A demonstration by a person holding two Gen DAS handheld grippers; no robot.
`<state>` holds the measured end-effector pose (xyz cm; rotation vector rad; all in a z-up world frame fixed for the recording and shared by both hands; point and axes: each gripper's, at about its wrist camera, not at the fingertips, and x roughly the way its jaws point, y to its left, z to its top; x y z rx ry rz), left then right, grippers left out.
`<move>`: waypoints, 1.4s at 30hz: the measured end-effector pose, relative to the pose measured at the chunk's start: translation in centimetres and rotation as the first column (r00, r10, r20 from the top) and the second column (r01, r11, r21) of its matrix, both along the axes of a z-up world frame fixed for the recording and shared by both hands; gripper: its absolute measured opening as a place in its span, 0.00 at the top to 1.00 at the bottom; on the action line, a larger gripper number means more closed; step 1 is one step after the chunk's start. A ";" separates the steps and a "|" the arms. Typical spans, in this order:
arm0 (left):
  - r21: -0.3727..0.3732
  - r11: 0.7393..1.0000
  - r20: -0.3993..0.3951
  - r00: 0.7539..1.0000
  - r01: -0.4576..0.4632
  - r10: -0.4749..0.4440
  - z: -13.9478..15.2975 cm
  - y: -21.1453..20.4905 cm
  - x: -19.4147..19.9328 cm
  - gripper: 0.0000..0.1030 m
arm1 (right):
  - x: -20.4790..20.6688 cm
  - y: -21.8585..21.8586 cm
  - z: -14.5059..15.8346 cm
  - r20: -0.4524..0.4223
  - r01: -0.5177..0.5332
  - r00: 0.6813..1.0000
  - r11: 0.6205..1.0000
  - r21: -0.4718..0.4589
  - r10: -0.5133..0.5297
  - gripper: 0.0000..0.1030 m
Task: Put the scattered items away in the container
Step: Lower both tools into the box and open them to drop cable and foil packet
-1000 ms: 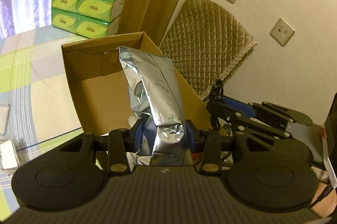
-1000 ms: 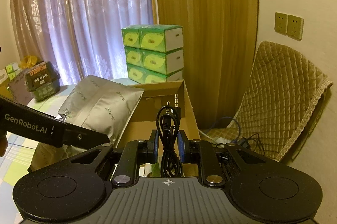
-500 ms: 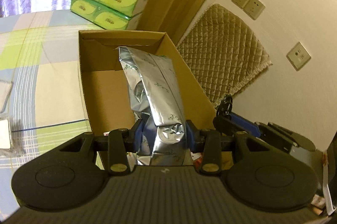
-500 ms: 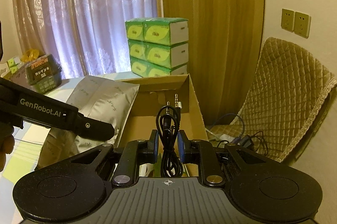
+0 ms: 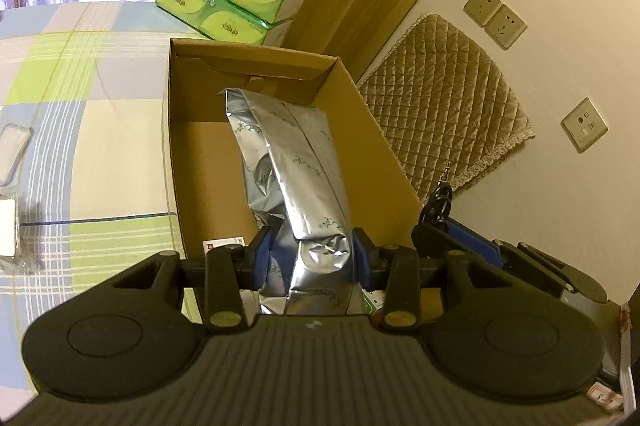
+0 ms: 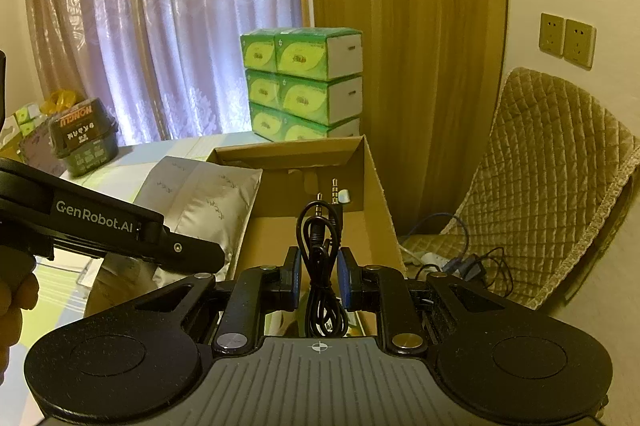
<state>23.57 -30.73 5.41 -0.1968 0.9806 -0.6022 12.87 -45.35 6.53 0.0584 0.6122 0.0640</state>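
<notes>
Crinkled foil pouch [image 5: 304,193] over cardboard box [image 5: 360,105]

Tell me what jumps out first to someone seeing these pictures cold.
The crinkled silver foil bag, clamped in the left gripper, hangs over the open cardboard box. Next, the coiled black audio cable pinched in the right gripper, plugs pointing up, at the box's near end. Behind the box, a stack of bright green tissue packs stands before the curtain.
</notes>
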 end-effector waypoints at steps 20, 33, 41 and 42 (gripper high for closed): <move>0.012 1.000 0.029 1.000 -0.004 0.003 0.0 1.5 -0.4 0.68 | 0.1 0.5 -0.2 -0.007 -0.013 1.000 1.000 -0.005 0.013 0.79; 0.026 1.000 0.040 0.999 -0.008 0.007 -0.3 2.7 -0.6 0.64 | 0.2 1.2 -0.1 0.020 -0.011 1.000 1.000 0.020 0.010 0.79; 0.025 0.999 0.030 0.999 -0.031 0.031 -0.8 4.2 -0.6 0.58 | 0.1 0.9 0.3 0.032 -0.003 0.999 1.000 0.024 0.003 0.79; 0.026 0.999 0.030 0.999 -0.032 0.032 -0.8 4.4 -0.6 0.58 | 0.0 0.8 0.2 0.032 0.000 0.999 1.000 0.027 -0.001 0.79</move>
